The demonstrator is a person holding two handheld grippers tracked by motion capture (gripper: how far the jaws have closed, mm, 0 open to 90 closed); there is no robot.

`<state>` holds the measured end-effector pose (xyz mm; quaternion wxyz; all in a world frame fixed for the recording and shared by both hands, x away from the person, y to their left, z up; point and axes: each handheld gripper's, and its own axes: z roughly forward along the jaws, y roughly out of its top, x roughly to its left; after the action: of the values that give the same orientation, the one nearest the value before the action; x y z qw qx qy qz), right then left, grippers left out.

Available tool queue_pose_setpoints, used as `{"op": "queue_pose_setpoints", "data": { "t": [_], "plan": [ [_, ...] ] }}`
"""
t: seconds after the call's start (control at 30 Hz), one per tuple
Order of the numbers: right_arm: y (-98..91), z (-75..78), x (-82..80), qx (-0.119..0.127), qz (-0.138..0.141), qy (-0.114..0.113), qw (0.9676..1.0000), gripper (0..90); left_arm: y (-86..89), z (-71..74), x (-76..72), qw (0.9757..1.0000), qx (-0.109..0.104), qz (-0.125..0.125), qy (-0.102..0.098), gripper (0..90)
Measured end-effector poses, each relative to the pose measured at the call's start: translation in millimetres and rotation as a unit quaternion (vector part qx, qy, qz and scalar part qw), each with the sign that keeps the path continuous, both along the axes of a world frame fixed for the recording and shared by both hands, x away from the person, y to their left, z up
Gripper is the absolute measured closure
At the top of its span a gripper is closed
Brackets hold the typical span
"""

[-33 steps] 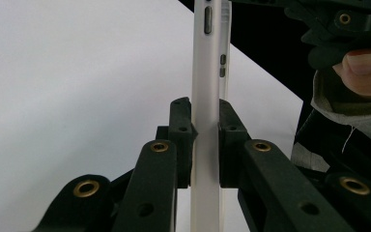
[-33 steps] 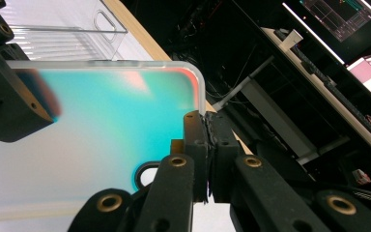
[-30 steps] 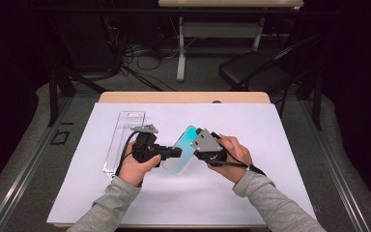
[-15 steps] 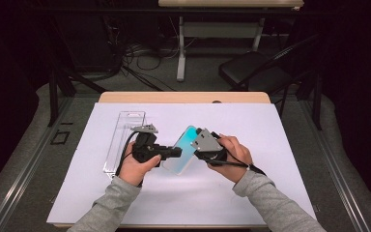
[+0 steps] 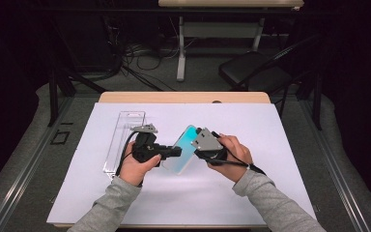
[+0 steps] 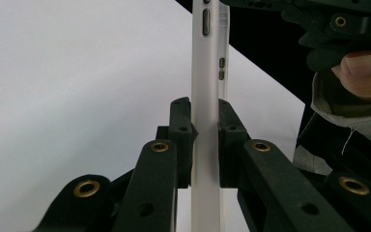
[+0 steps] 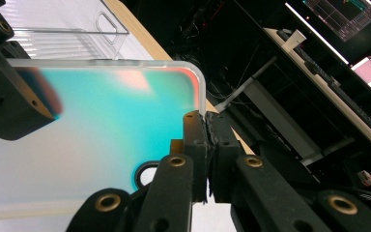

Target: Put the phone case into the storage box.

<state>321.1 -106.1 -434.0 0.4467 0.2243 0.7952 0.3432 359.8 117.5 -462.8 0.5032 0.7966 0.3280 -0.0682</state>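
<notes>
A teal phone case (image 5: 183,151) with a clear rim hangs tilted above the white sheet, held between both grippers. My left gripper (image 5: 176,152) comes from the left and is shut across the case's thin white edge (image 6: 205,72), where side buttons show. My right gripper (image 5: 196,147) is shut on the opposite rim, and its jaws (image 7: 206,140) pinch the clear border of the case (image 7: 116,121) beside a round cutout. One jaw of the left gripper (image 7: 9,96) shows dark through the teal face.
A clear plastic box (image 5: 125,140) lies lengthwise on the white sheet (image 5: 280,145) just left of my left hand. The wooden table edge (image 5: 183,97) runs behind it. Beyond the table are a dark chair (image 5: 251,72), cables and a desk leg.
</notes>
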Motion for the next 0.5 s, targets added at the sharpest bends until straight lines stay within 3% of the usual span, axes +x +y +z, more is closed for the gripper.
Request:
{"op": "queue_pose_setpoints", "data": {
  "t": [0.5],
  "plan": [
    [-1.1, -0.5, 0.0, 0.005, 0.000, 0.001, 1.0000, 88.3, -0.3, 0.0, -0.2, 1.0000, -0.002, 0.001, -0.003, 81.5]
  ]
}}
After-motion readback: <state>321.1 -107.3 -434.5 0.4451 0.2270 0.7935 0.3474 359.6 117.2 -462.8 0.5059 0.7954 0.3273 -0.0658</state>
